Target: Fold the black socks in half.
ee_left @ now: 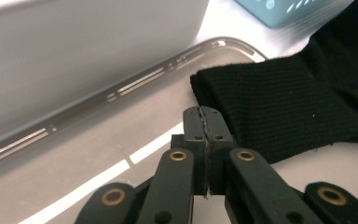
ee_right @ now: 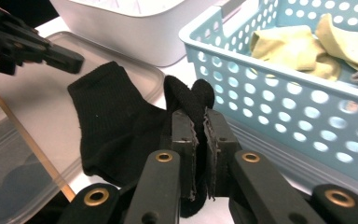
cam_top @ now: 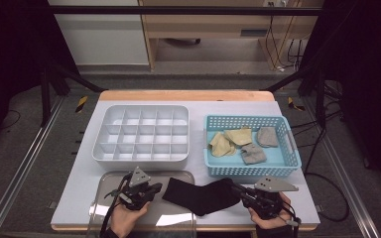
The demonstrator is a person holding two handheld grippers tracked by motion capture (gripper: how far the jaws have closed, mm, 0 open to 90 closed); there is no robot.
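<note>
Near the bottom middle of the high view, a black sock (cam_top: 198, 195) lies flat on the desk (cam_top: 287, 193), its cuff end resting on a clear plastic lid (cam_top: 104, 191) at lower left. At lower right, the right hand-held gripper (cam_top: 239, 191) pinches the sock's toe end; in the right gripper view the fabric bunches between its pads. At lower left, the left hand-held gripper (cam_top: 158, 187) sits just beside the cuff, jaws pressed together on nothing. Behind them stand a white divided tray (cam_top: 141, 158) and a blue basket (cam_top: 250, 171) holding yellow socks (cam_top: 230, 140) and grey socks (cam_top: 259, 146).
</note>
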